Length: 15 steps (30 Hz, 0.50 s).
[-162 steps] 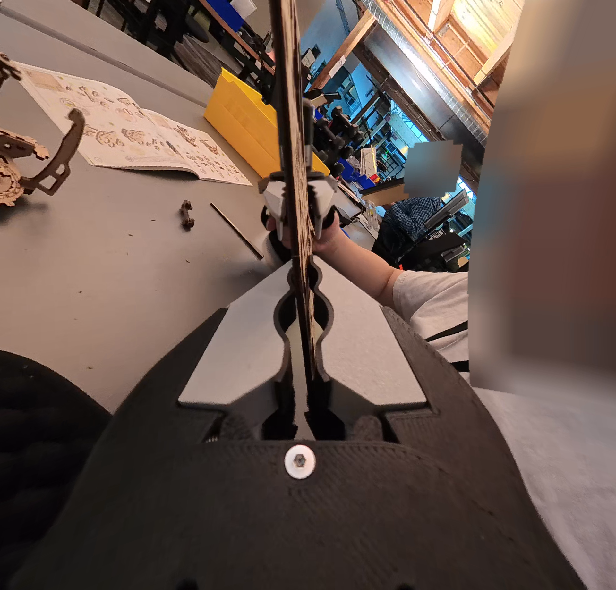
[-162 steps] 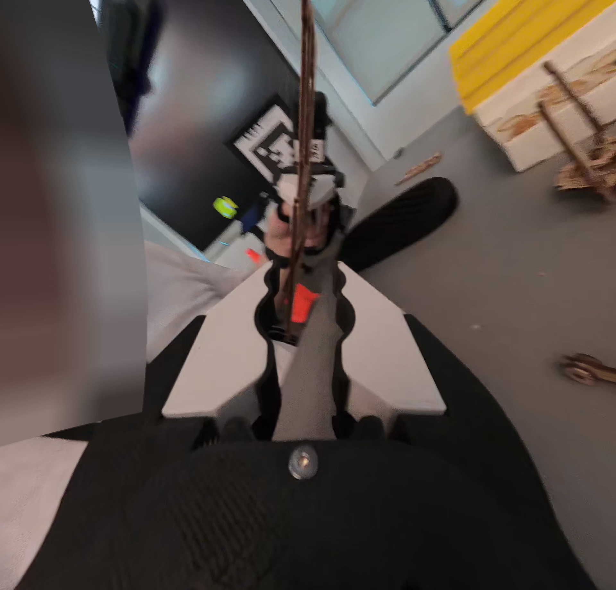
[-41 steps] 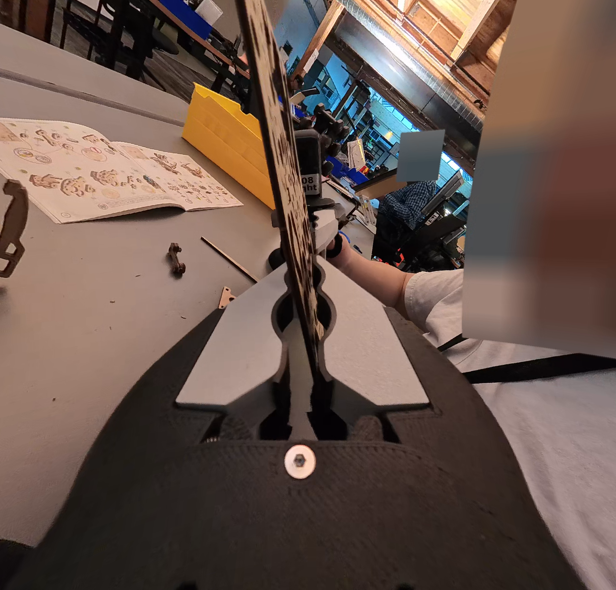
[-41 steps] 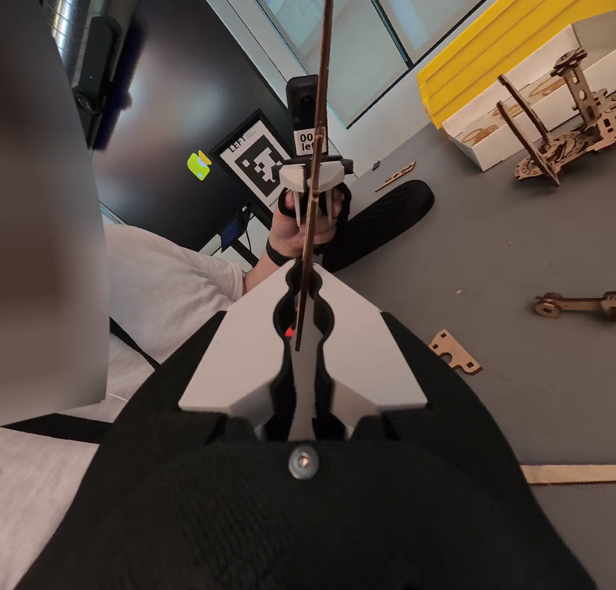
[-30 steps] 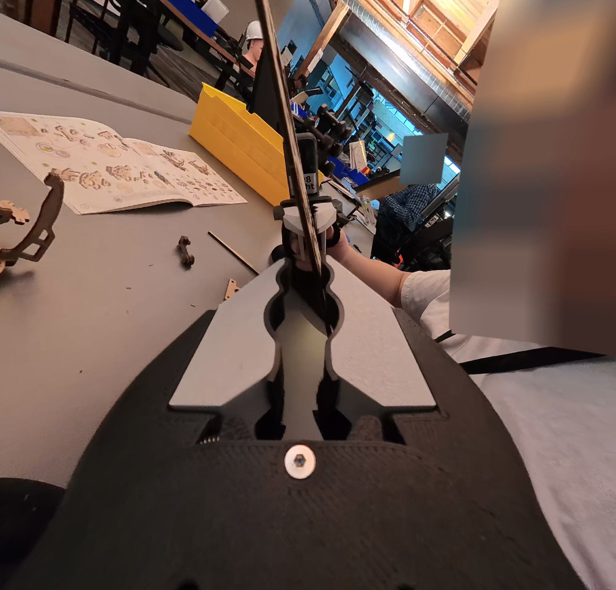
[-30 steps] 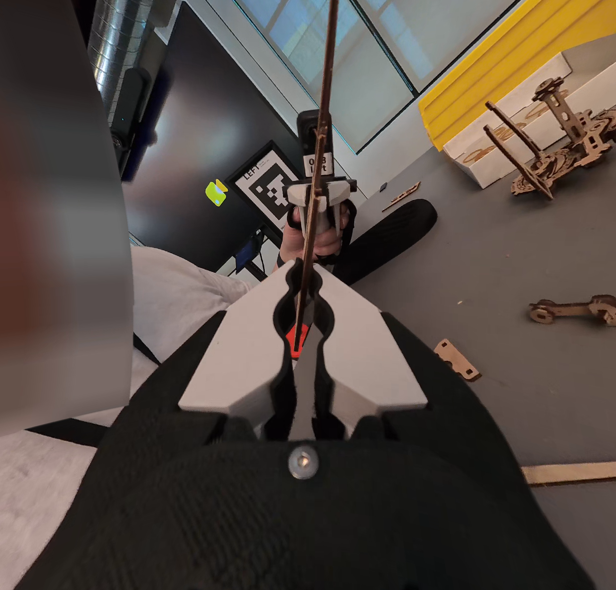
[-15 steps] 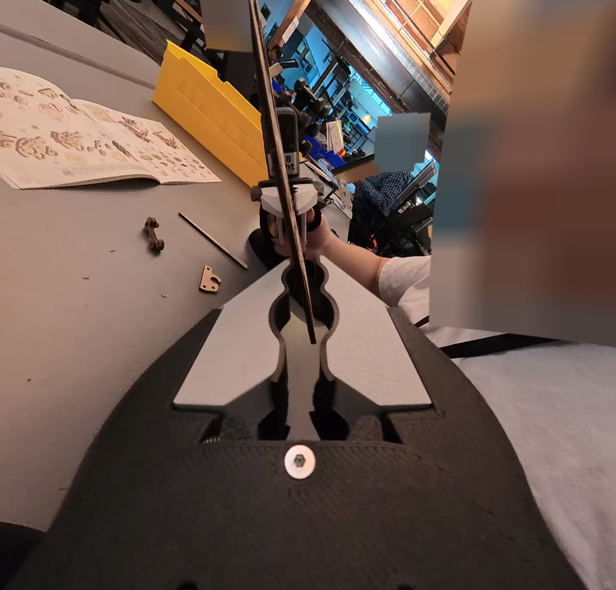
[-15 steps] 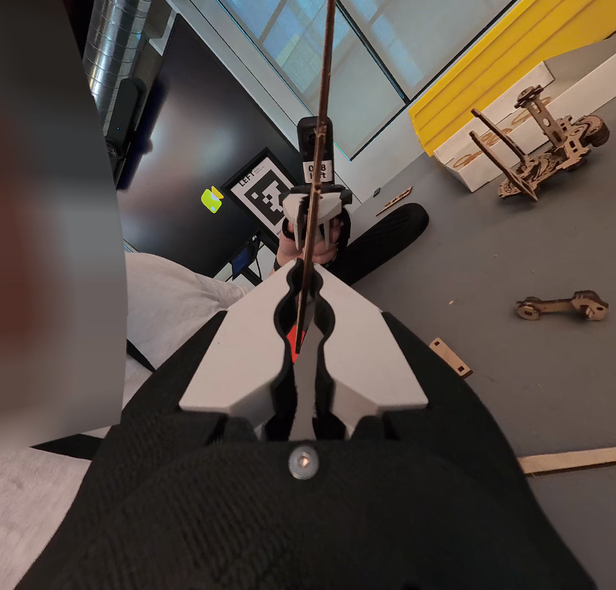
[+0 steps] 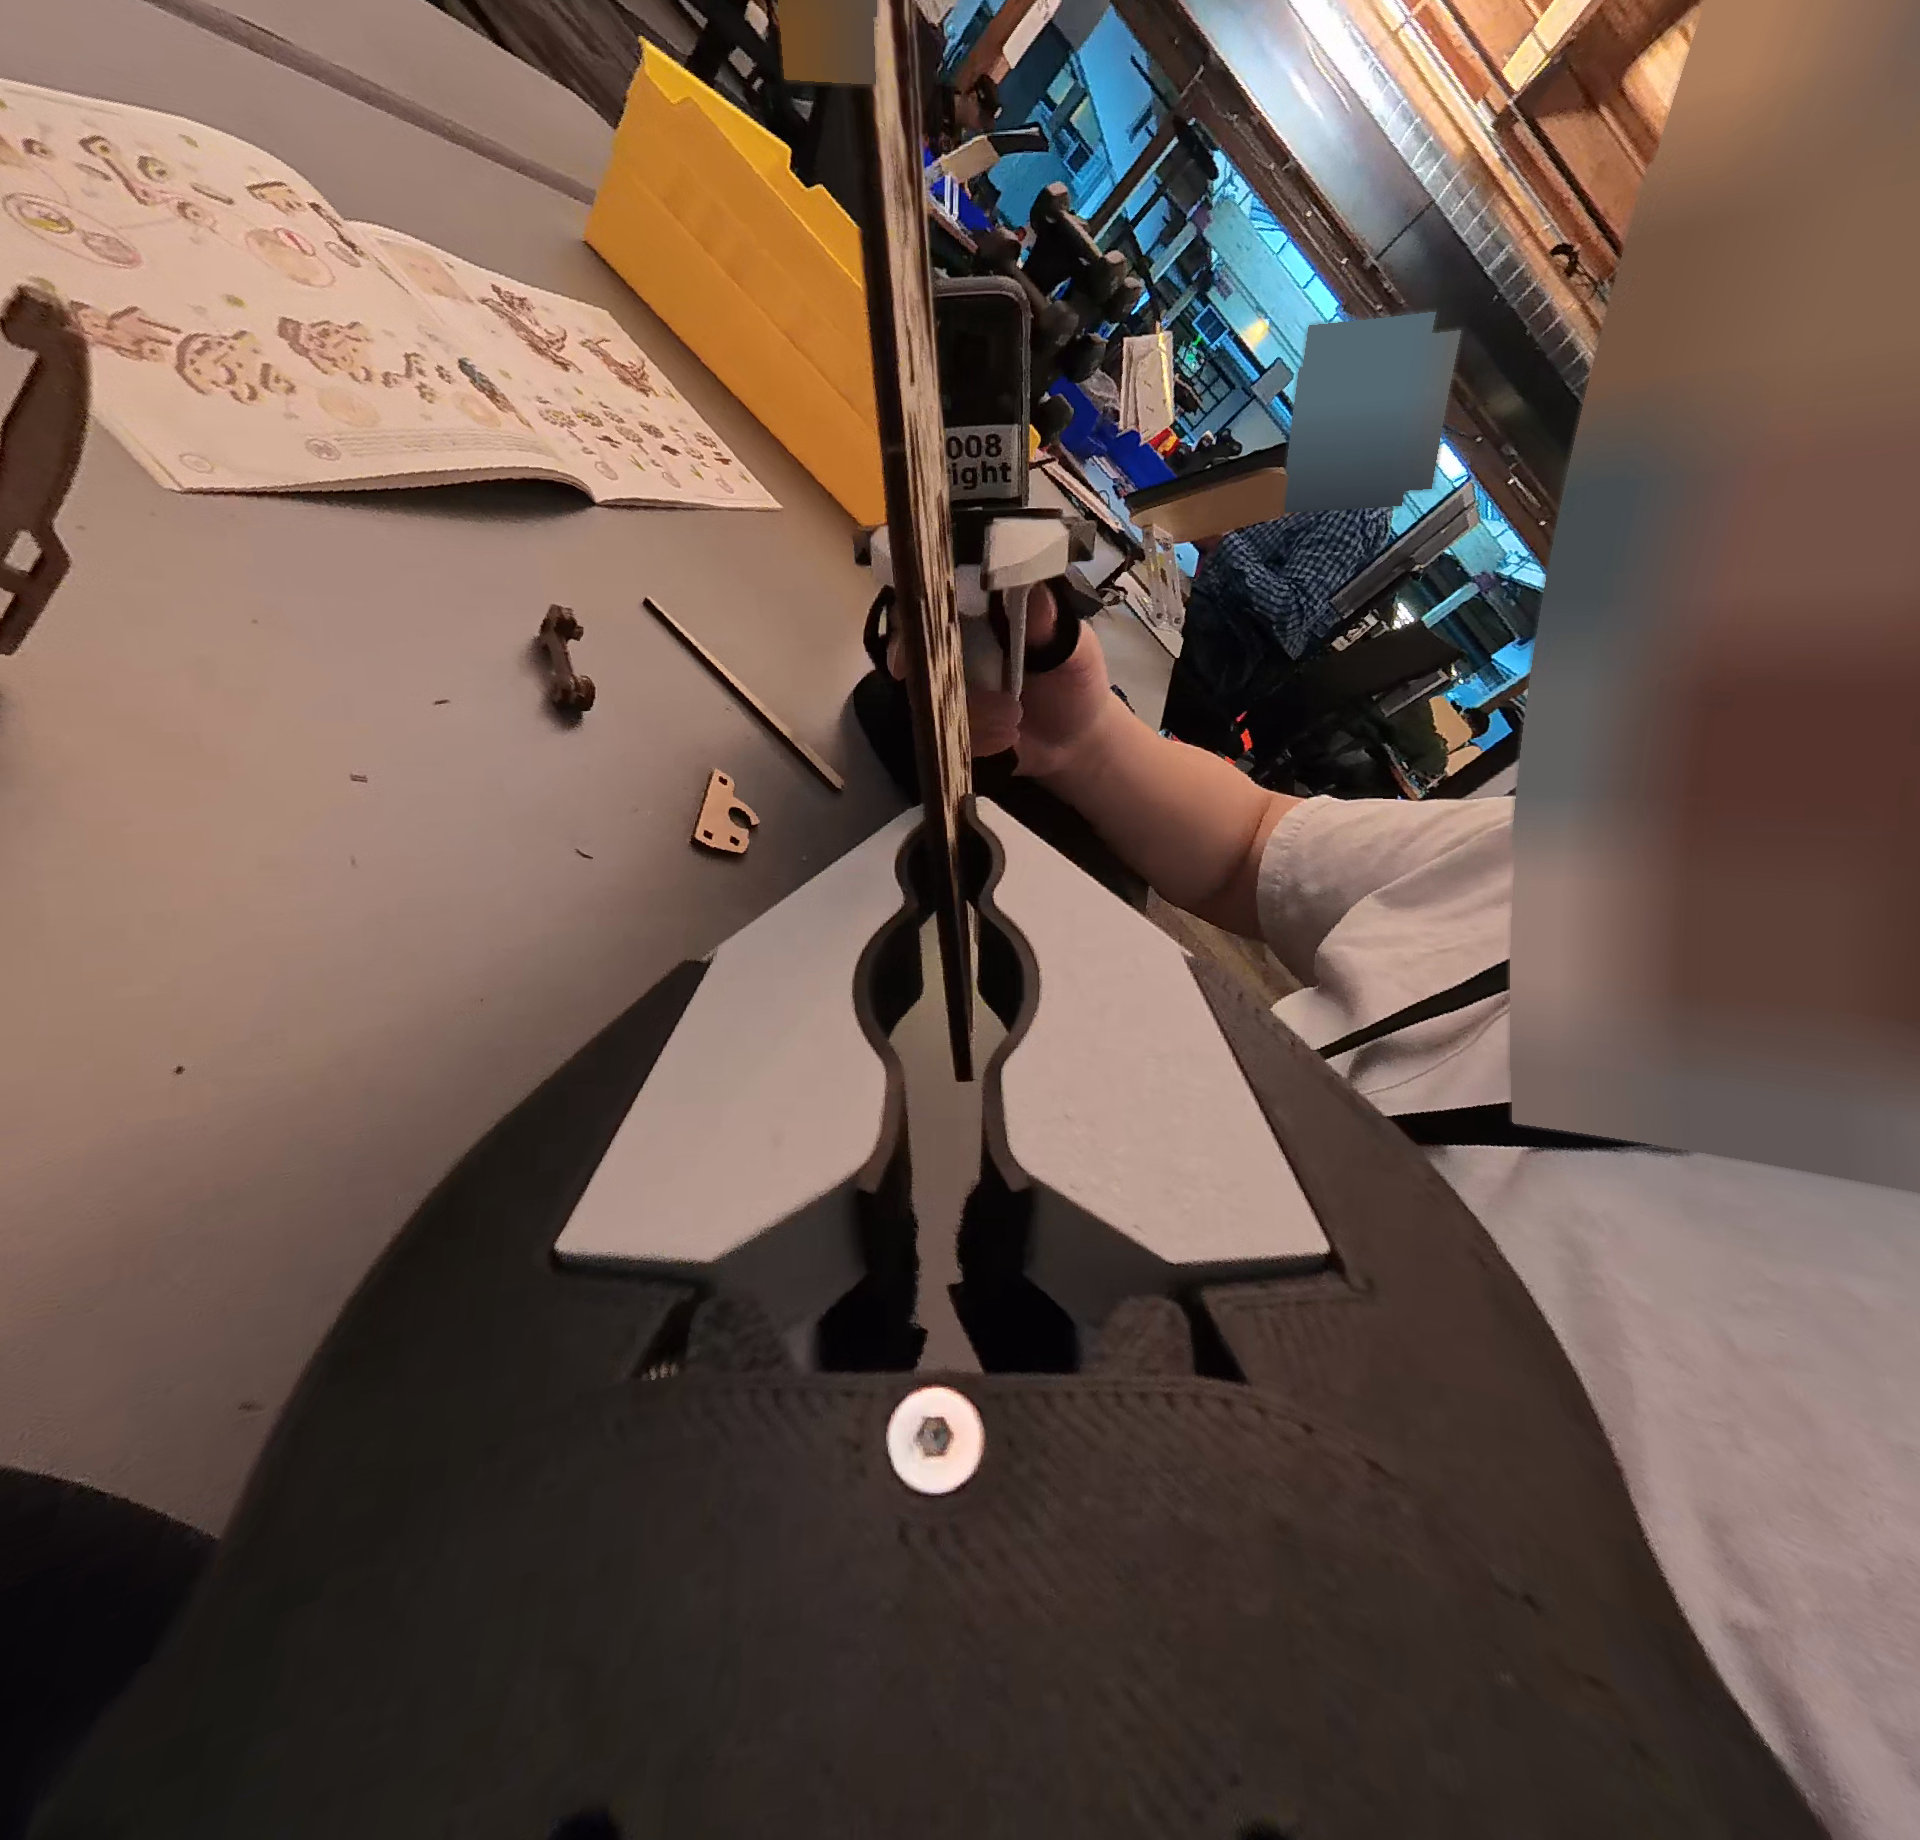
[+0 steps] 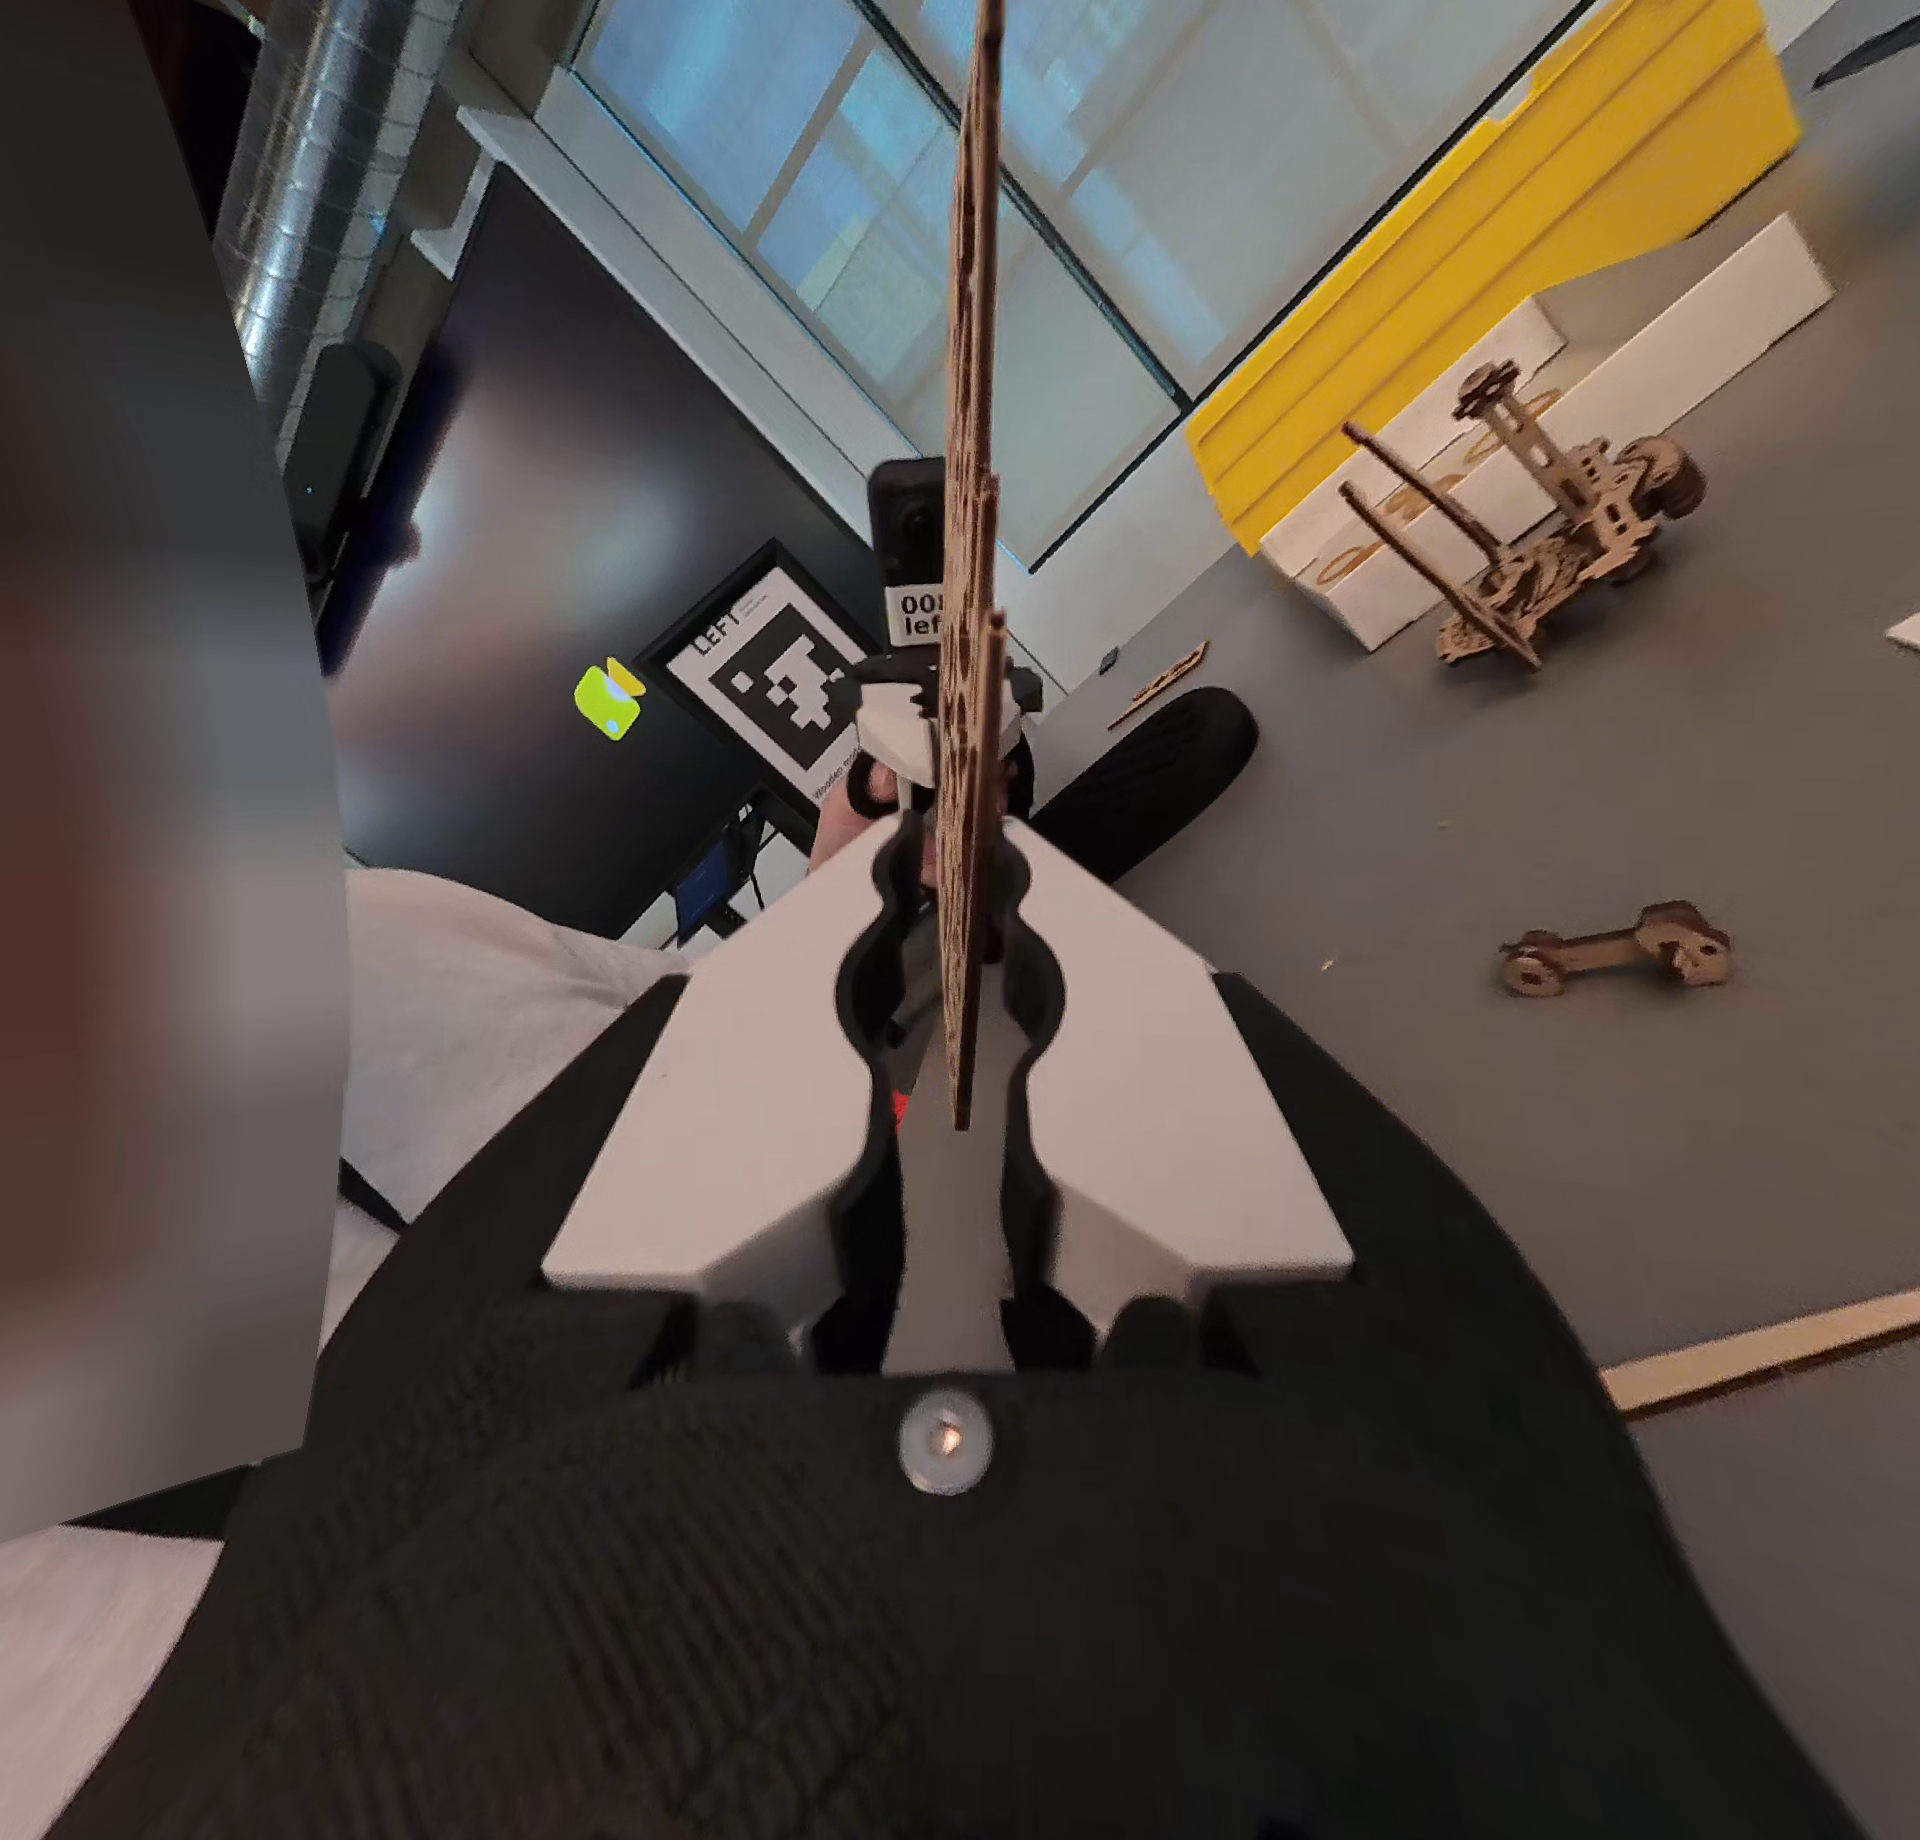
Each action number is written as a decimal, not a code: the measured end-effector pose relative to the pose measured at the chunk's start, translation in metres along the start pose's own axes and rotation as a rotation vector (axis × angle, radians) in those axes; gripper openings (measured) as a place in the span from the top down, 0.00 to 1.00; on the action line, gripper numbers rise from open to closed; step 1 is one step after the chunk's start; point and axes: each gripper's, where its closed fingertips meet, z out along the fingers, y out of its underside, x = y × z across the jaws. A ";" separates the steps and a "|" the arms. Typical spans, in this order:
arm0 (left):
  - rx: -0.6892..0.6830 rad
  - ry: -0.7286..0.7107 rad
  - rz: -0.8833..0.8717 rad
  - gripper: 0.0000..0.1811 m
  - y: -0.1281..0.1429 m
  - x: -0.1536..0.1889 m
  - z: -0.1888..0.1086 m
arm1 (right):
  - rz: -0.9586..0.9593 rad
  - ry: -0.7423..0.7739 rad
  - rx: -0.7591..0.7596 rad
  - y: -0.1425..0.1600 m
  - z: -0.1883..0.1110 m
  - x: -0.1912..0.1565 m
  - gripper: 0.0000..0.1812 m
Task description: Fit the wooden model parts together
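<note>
A thin wooden part sheet point(image 9: 914, 356) stands edge-on in the air between my two grippers. My left gripper point(image 9: 945, 819) is shut on its near end, which reaches only partway down between the fingers. My right gripper point(image 10: 956, 834) is shut on the opposite end of the same sheet point(image 10: 971, 440). Each view shows the other gripper farther off along the sheet: the right one in the left wrist view point(image 9: 1003, 585), the left one in the right wrist view point(image 10: 904, 730). Both are held above the grey table point(image 9: 312, 907).
An open instruction booklet point(image 9: 364, 336), a yellow bin point(image 9: 727, 263), a small wooden link point(image 9: 564, 660), a thin stick point(image 9: 743, 694) and a tan plate point(image 9: 724, 816) lie on the table. A partly built wooden model point(image 10: 1538, 543), a wheeled part point(image 10: 1616, 959) and a wooden strip point(image 10: 1766, 1343) are on the right. Tip to tip, the grippers are about 10 cm apart.
My left gripper opened around the sheet about a second ago, shifted back toward its edge, and is closed on it again. My right gripper has kept its hold throughout.
</note>
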 end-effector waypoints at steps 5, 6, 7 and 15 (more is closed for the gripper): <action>0.010 -0.006 -0.025 1.00 -0.001 -0.003 -0.001 | 0.026 0.027 0.094 -0.015 -0.009 0.007 0.96; 0.009 -0.006 -0.026 1.00 -0.001 -0.003 -0.001 | 0.032 0.027 0.106 -0.017 -0.011 0.007 0.96; 0.009 -0.006 -0.026 1.00 0.000 -0.002 0.000 | 0.037 0.029 0.114 -0.018 -0.012 0.008 0.96; 0.007 -0.002 -0.031 1.00 0.000 -0.001 0.001 | 0.050 0.033 0.146 -0.023 -0.015 0.010 0.96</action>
